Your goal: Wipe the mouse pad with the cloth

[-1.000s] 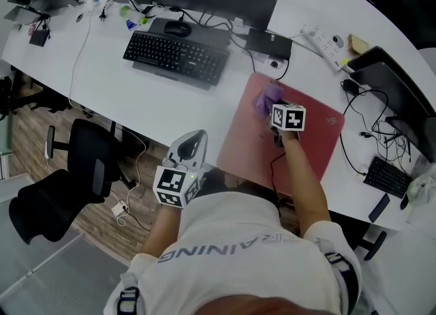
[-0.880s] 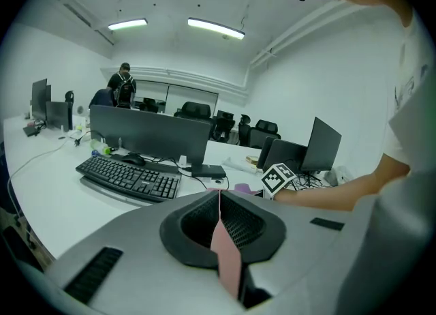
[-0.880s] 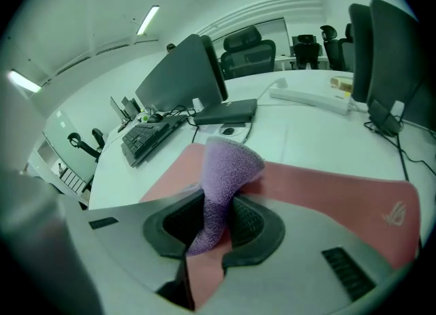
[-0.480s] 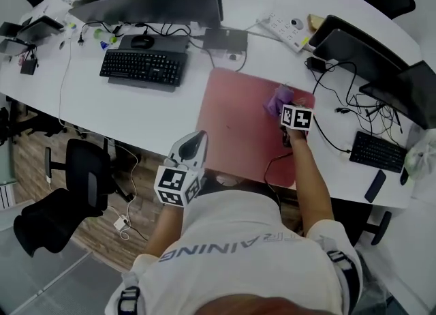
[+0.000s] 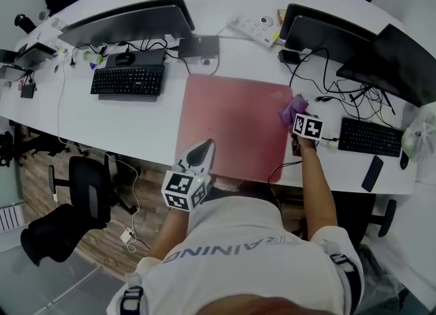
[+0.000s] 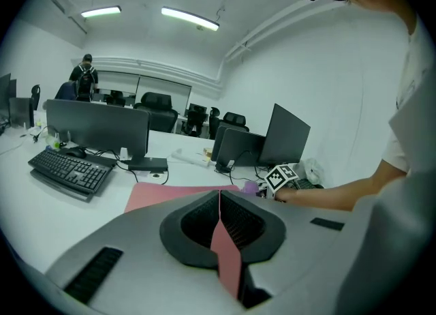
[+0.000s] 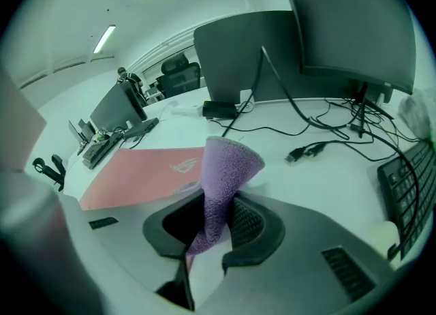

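Black keyboard [image 5: 127, 80] lies at the far left of the white desk [image 5: 136, 119], with a dark monitor [image 5: 126, 24] behind it. Next I see my left gripper [image 5: 204, 148], held off the desk's near edge by the near-left corner of the mouse pad [image 5: 231, 126]. In the left gripper view its jaws are pressed together with nothing between them. The pad is a large pink sheet lying flat in the middle of the desk.

At the pad's right edge, near its far corner, is the purple cloth [image 5: 291, 108]. My right gripper [image 5: 298, 117] pinches it. In the right gripper view the cloth [image 7: 225, 170] rises from between the jaws as a twisted fold and flares at the top, with the pad to its left and white desk and cables to its right. I cannot tell whether the cloth touches the pad.

Further right are a second keyboard [image 5: 371, 136] and a phone [image 5: 373, 173].
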Motion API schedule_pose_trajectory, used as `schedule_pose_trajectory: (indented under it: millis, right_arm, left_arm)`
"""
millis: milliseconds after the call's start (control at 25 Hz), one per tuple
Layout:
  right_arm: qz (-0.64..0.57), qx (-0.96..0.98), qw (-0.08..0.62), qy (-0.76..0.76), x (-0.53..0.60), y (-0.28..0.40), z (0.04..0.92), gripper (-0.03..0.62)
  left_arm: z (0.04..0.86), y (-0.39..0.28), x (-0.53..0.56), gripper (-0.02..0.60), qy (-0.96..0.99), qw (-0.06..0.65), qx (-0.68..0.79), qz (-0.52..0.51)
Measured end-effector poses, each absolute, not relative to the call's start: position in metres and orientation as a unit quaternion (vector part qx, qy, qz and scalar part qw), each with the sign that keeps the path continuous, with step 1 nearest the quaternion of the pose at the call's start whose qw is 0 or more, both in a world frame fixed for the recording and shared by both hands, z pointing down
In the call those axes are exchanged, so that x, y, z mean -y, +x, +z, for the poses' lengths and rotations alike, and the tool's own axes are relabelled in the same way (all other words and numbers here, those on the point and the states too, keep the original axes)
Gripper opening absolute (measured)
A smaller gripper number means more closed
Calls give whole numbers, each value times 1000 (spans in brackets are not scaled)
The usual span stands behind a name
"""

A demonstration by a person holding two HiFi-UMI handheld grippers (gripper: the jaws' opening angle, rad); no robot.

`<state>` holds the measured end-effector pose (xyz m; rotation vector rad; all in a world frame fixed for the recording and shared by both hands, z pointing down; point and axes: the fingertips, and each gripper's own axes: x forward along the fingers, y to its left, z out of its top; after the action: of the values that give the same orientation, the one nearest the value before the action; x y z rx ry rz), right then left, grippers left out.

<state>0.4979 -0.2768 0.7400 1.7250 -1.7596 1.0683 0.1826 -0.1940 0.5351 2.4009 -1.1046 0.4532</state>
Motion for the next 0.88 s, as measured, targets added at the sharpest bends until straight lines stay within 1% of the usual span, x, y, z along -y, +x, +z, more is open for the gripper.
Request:
schedule_pose_trajectory:
  millis: [160, 320, 560, 880]
  right_arm:
    - [398, 629, 205, 635, 270, 513, 740, 103]
    - [362, 649, 196, 640, 270, 487, 715, 101]
    - [339, 704, 189, 594, 262, 387, 679, 101]
    - [359, 753, 198, 514, 275, 213, 679, 101]
  left_arm:
    - [542, 188, 181, 32, 870, 242, 393, 173]
    - [542, 169, 182, 32, 869, 245, 394, 172]
    - [540, 125, 193, 32, 871, 257, 388, 159]
    - [553, 10, 205, 32, 854, 270, 414, 160]
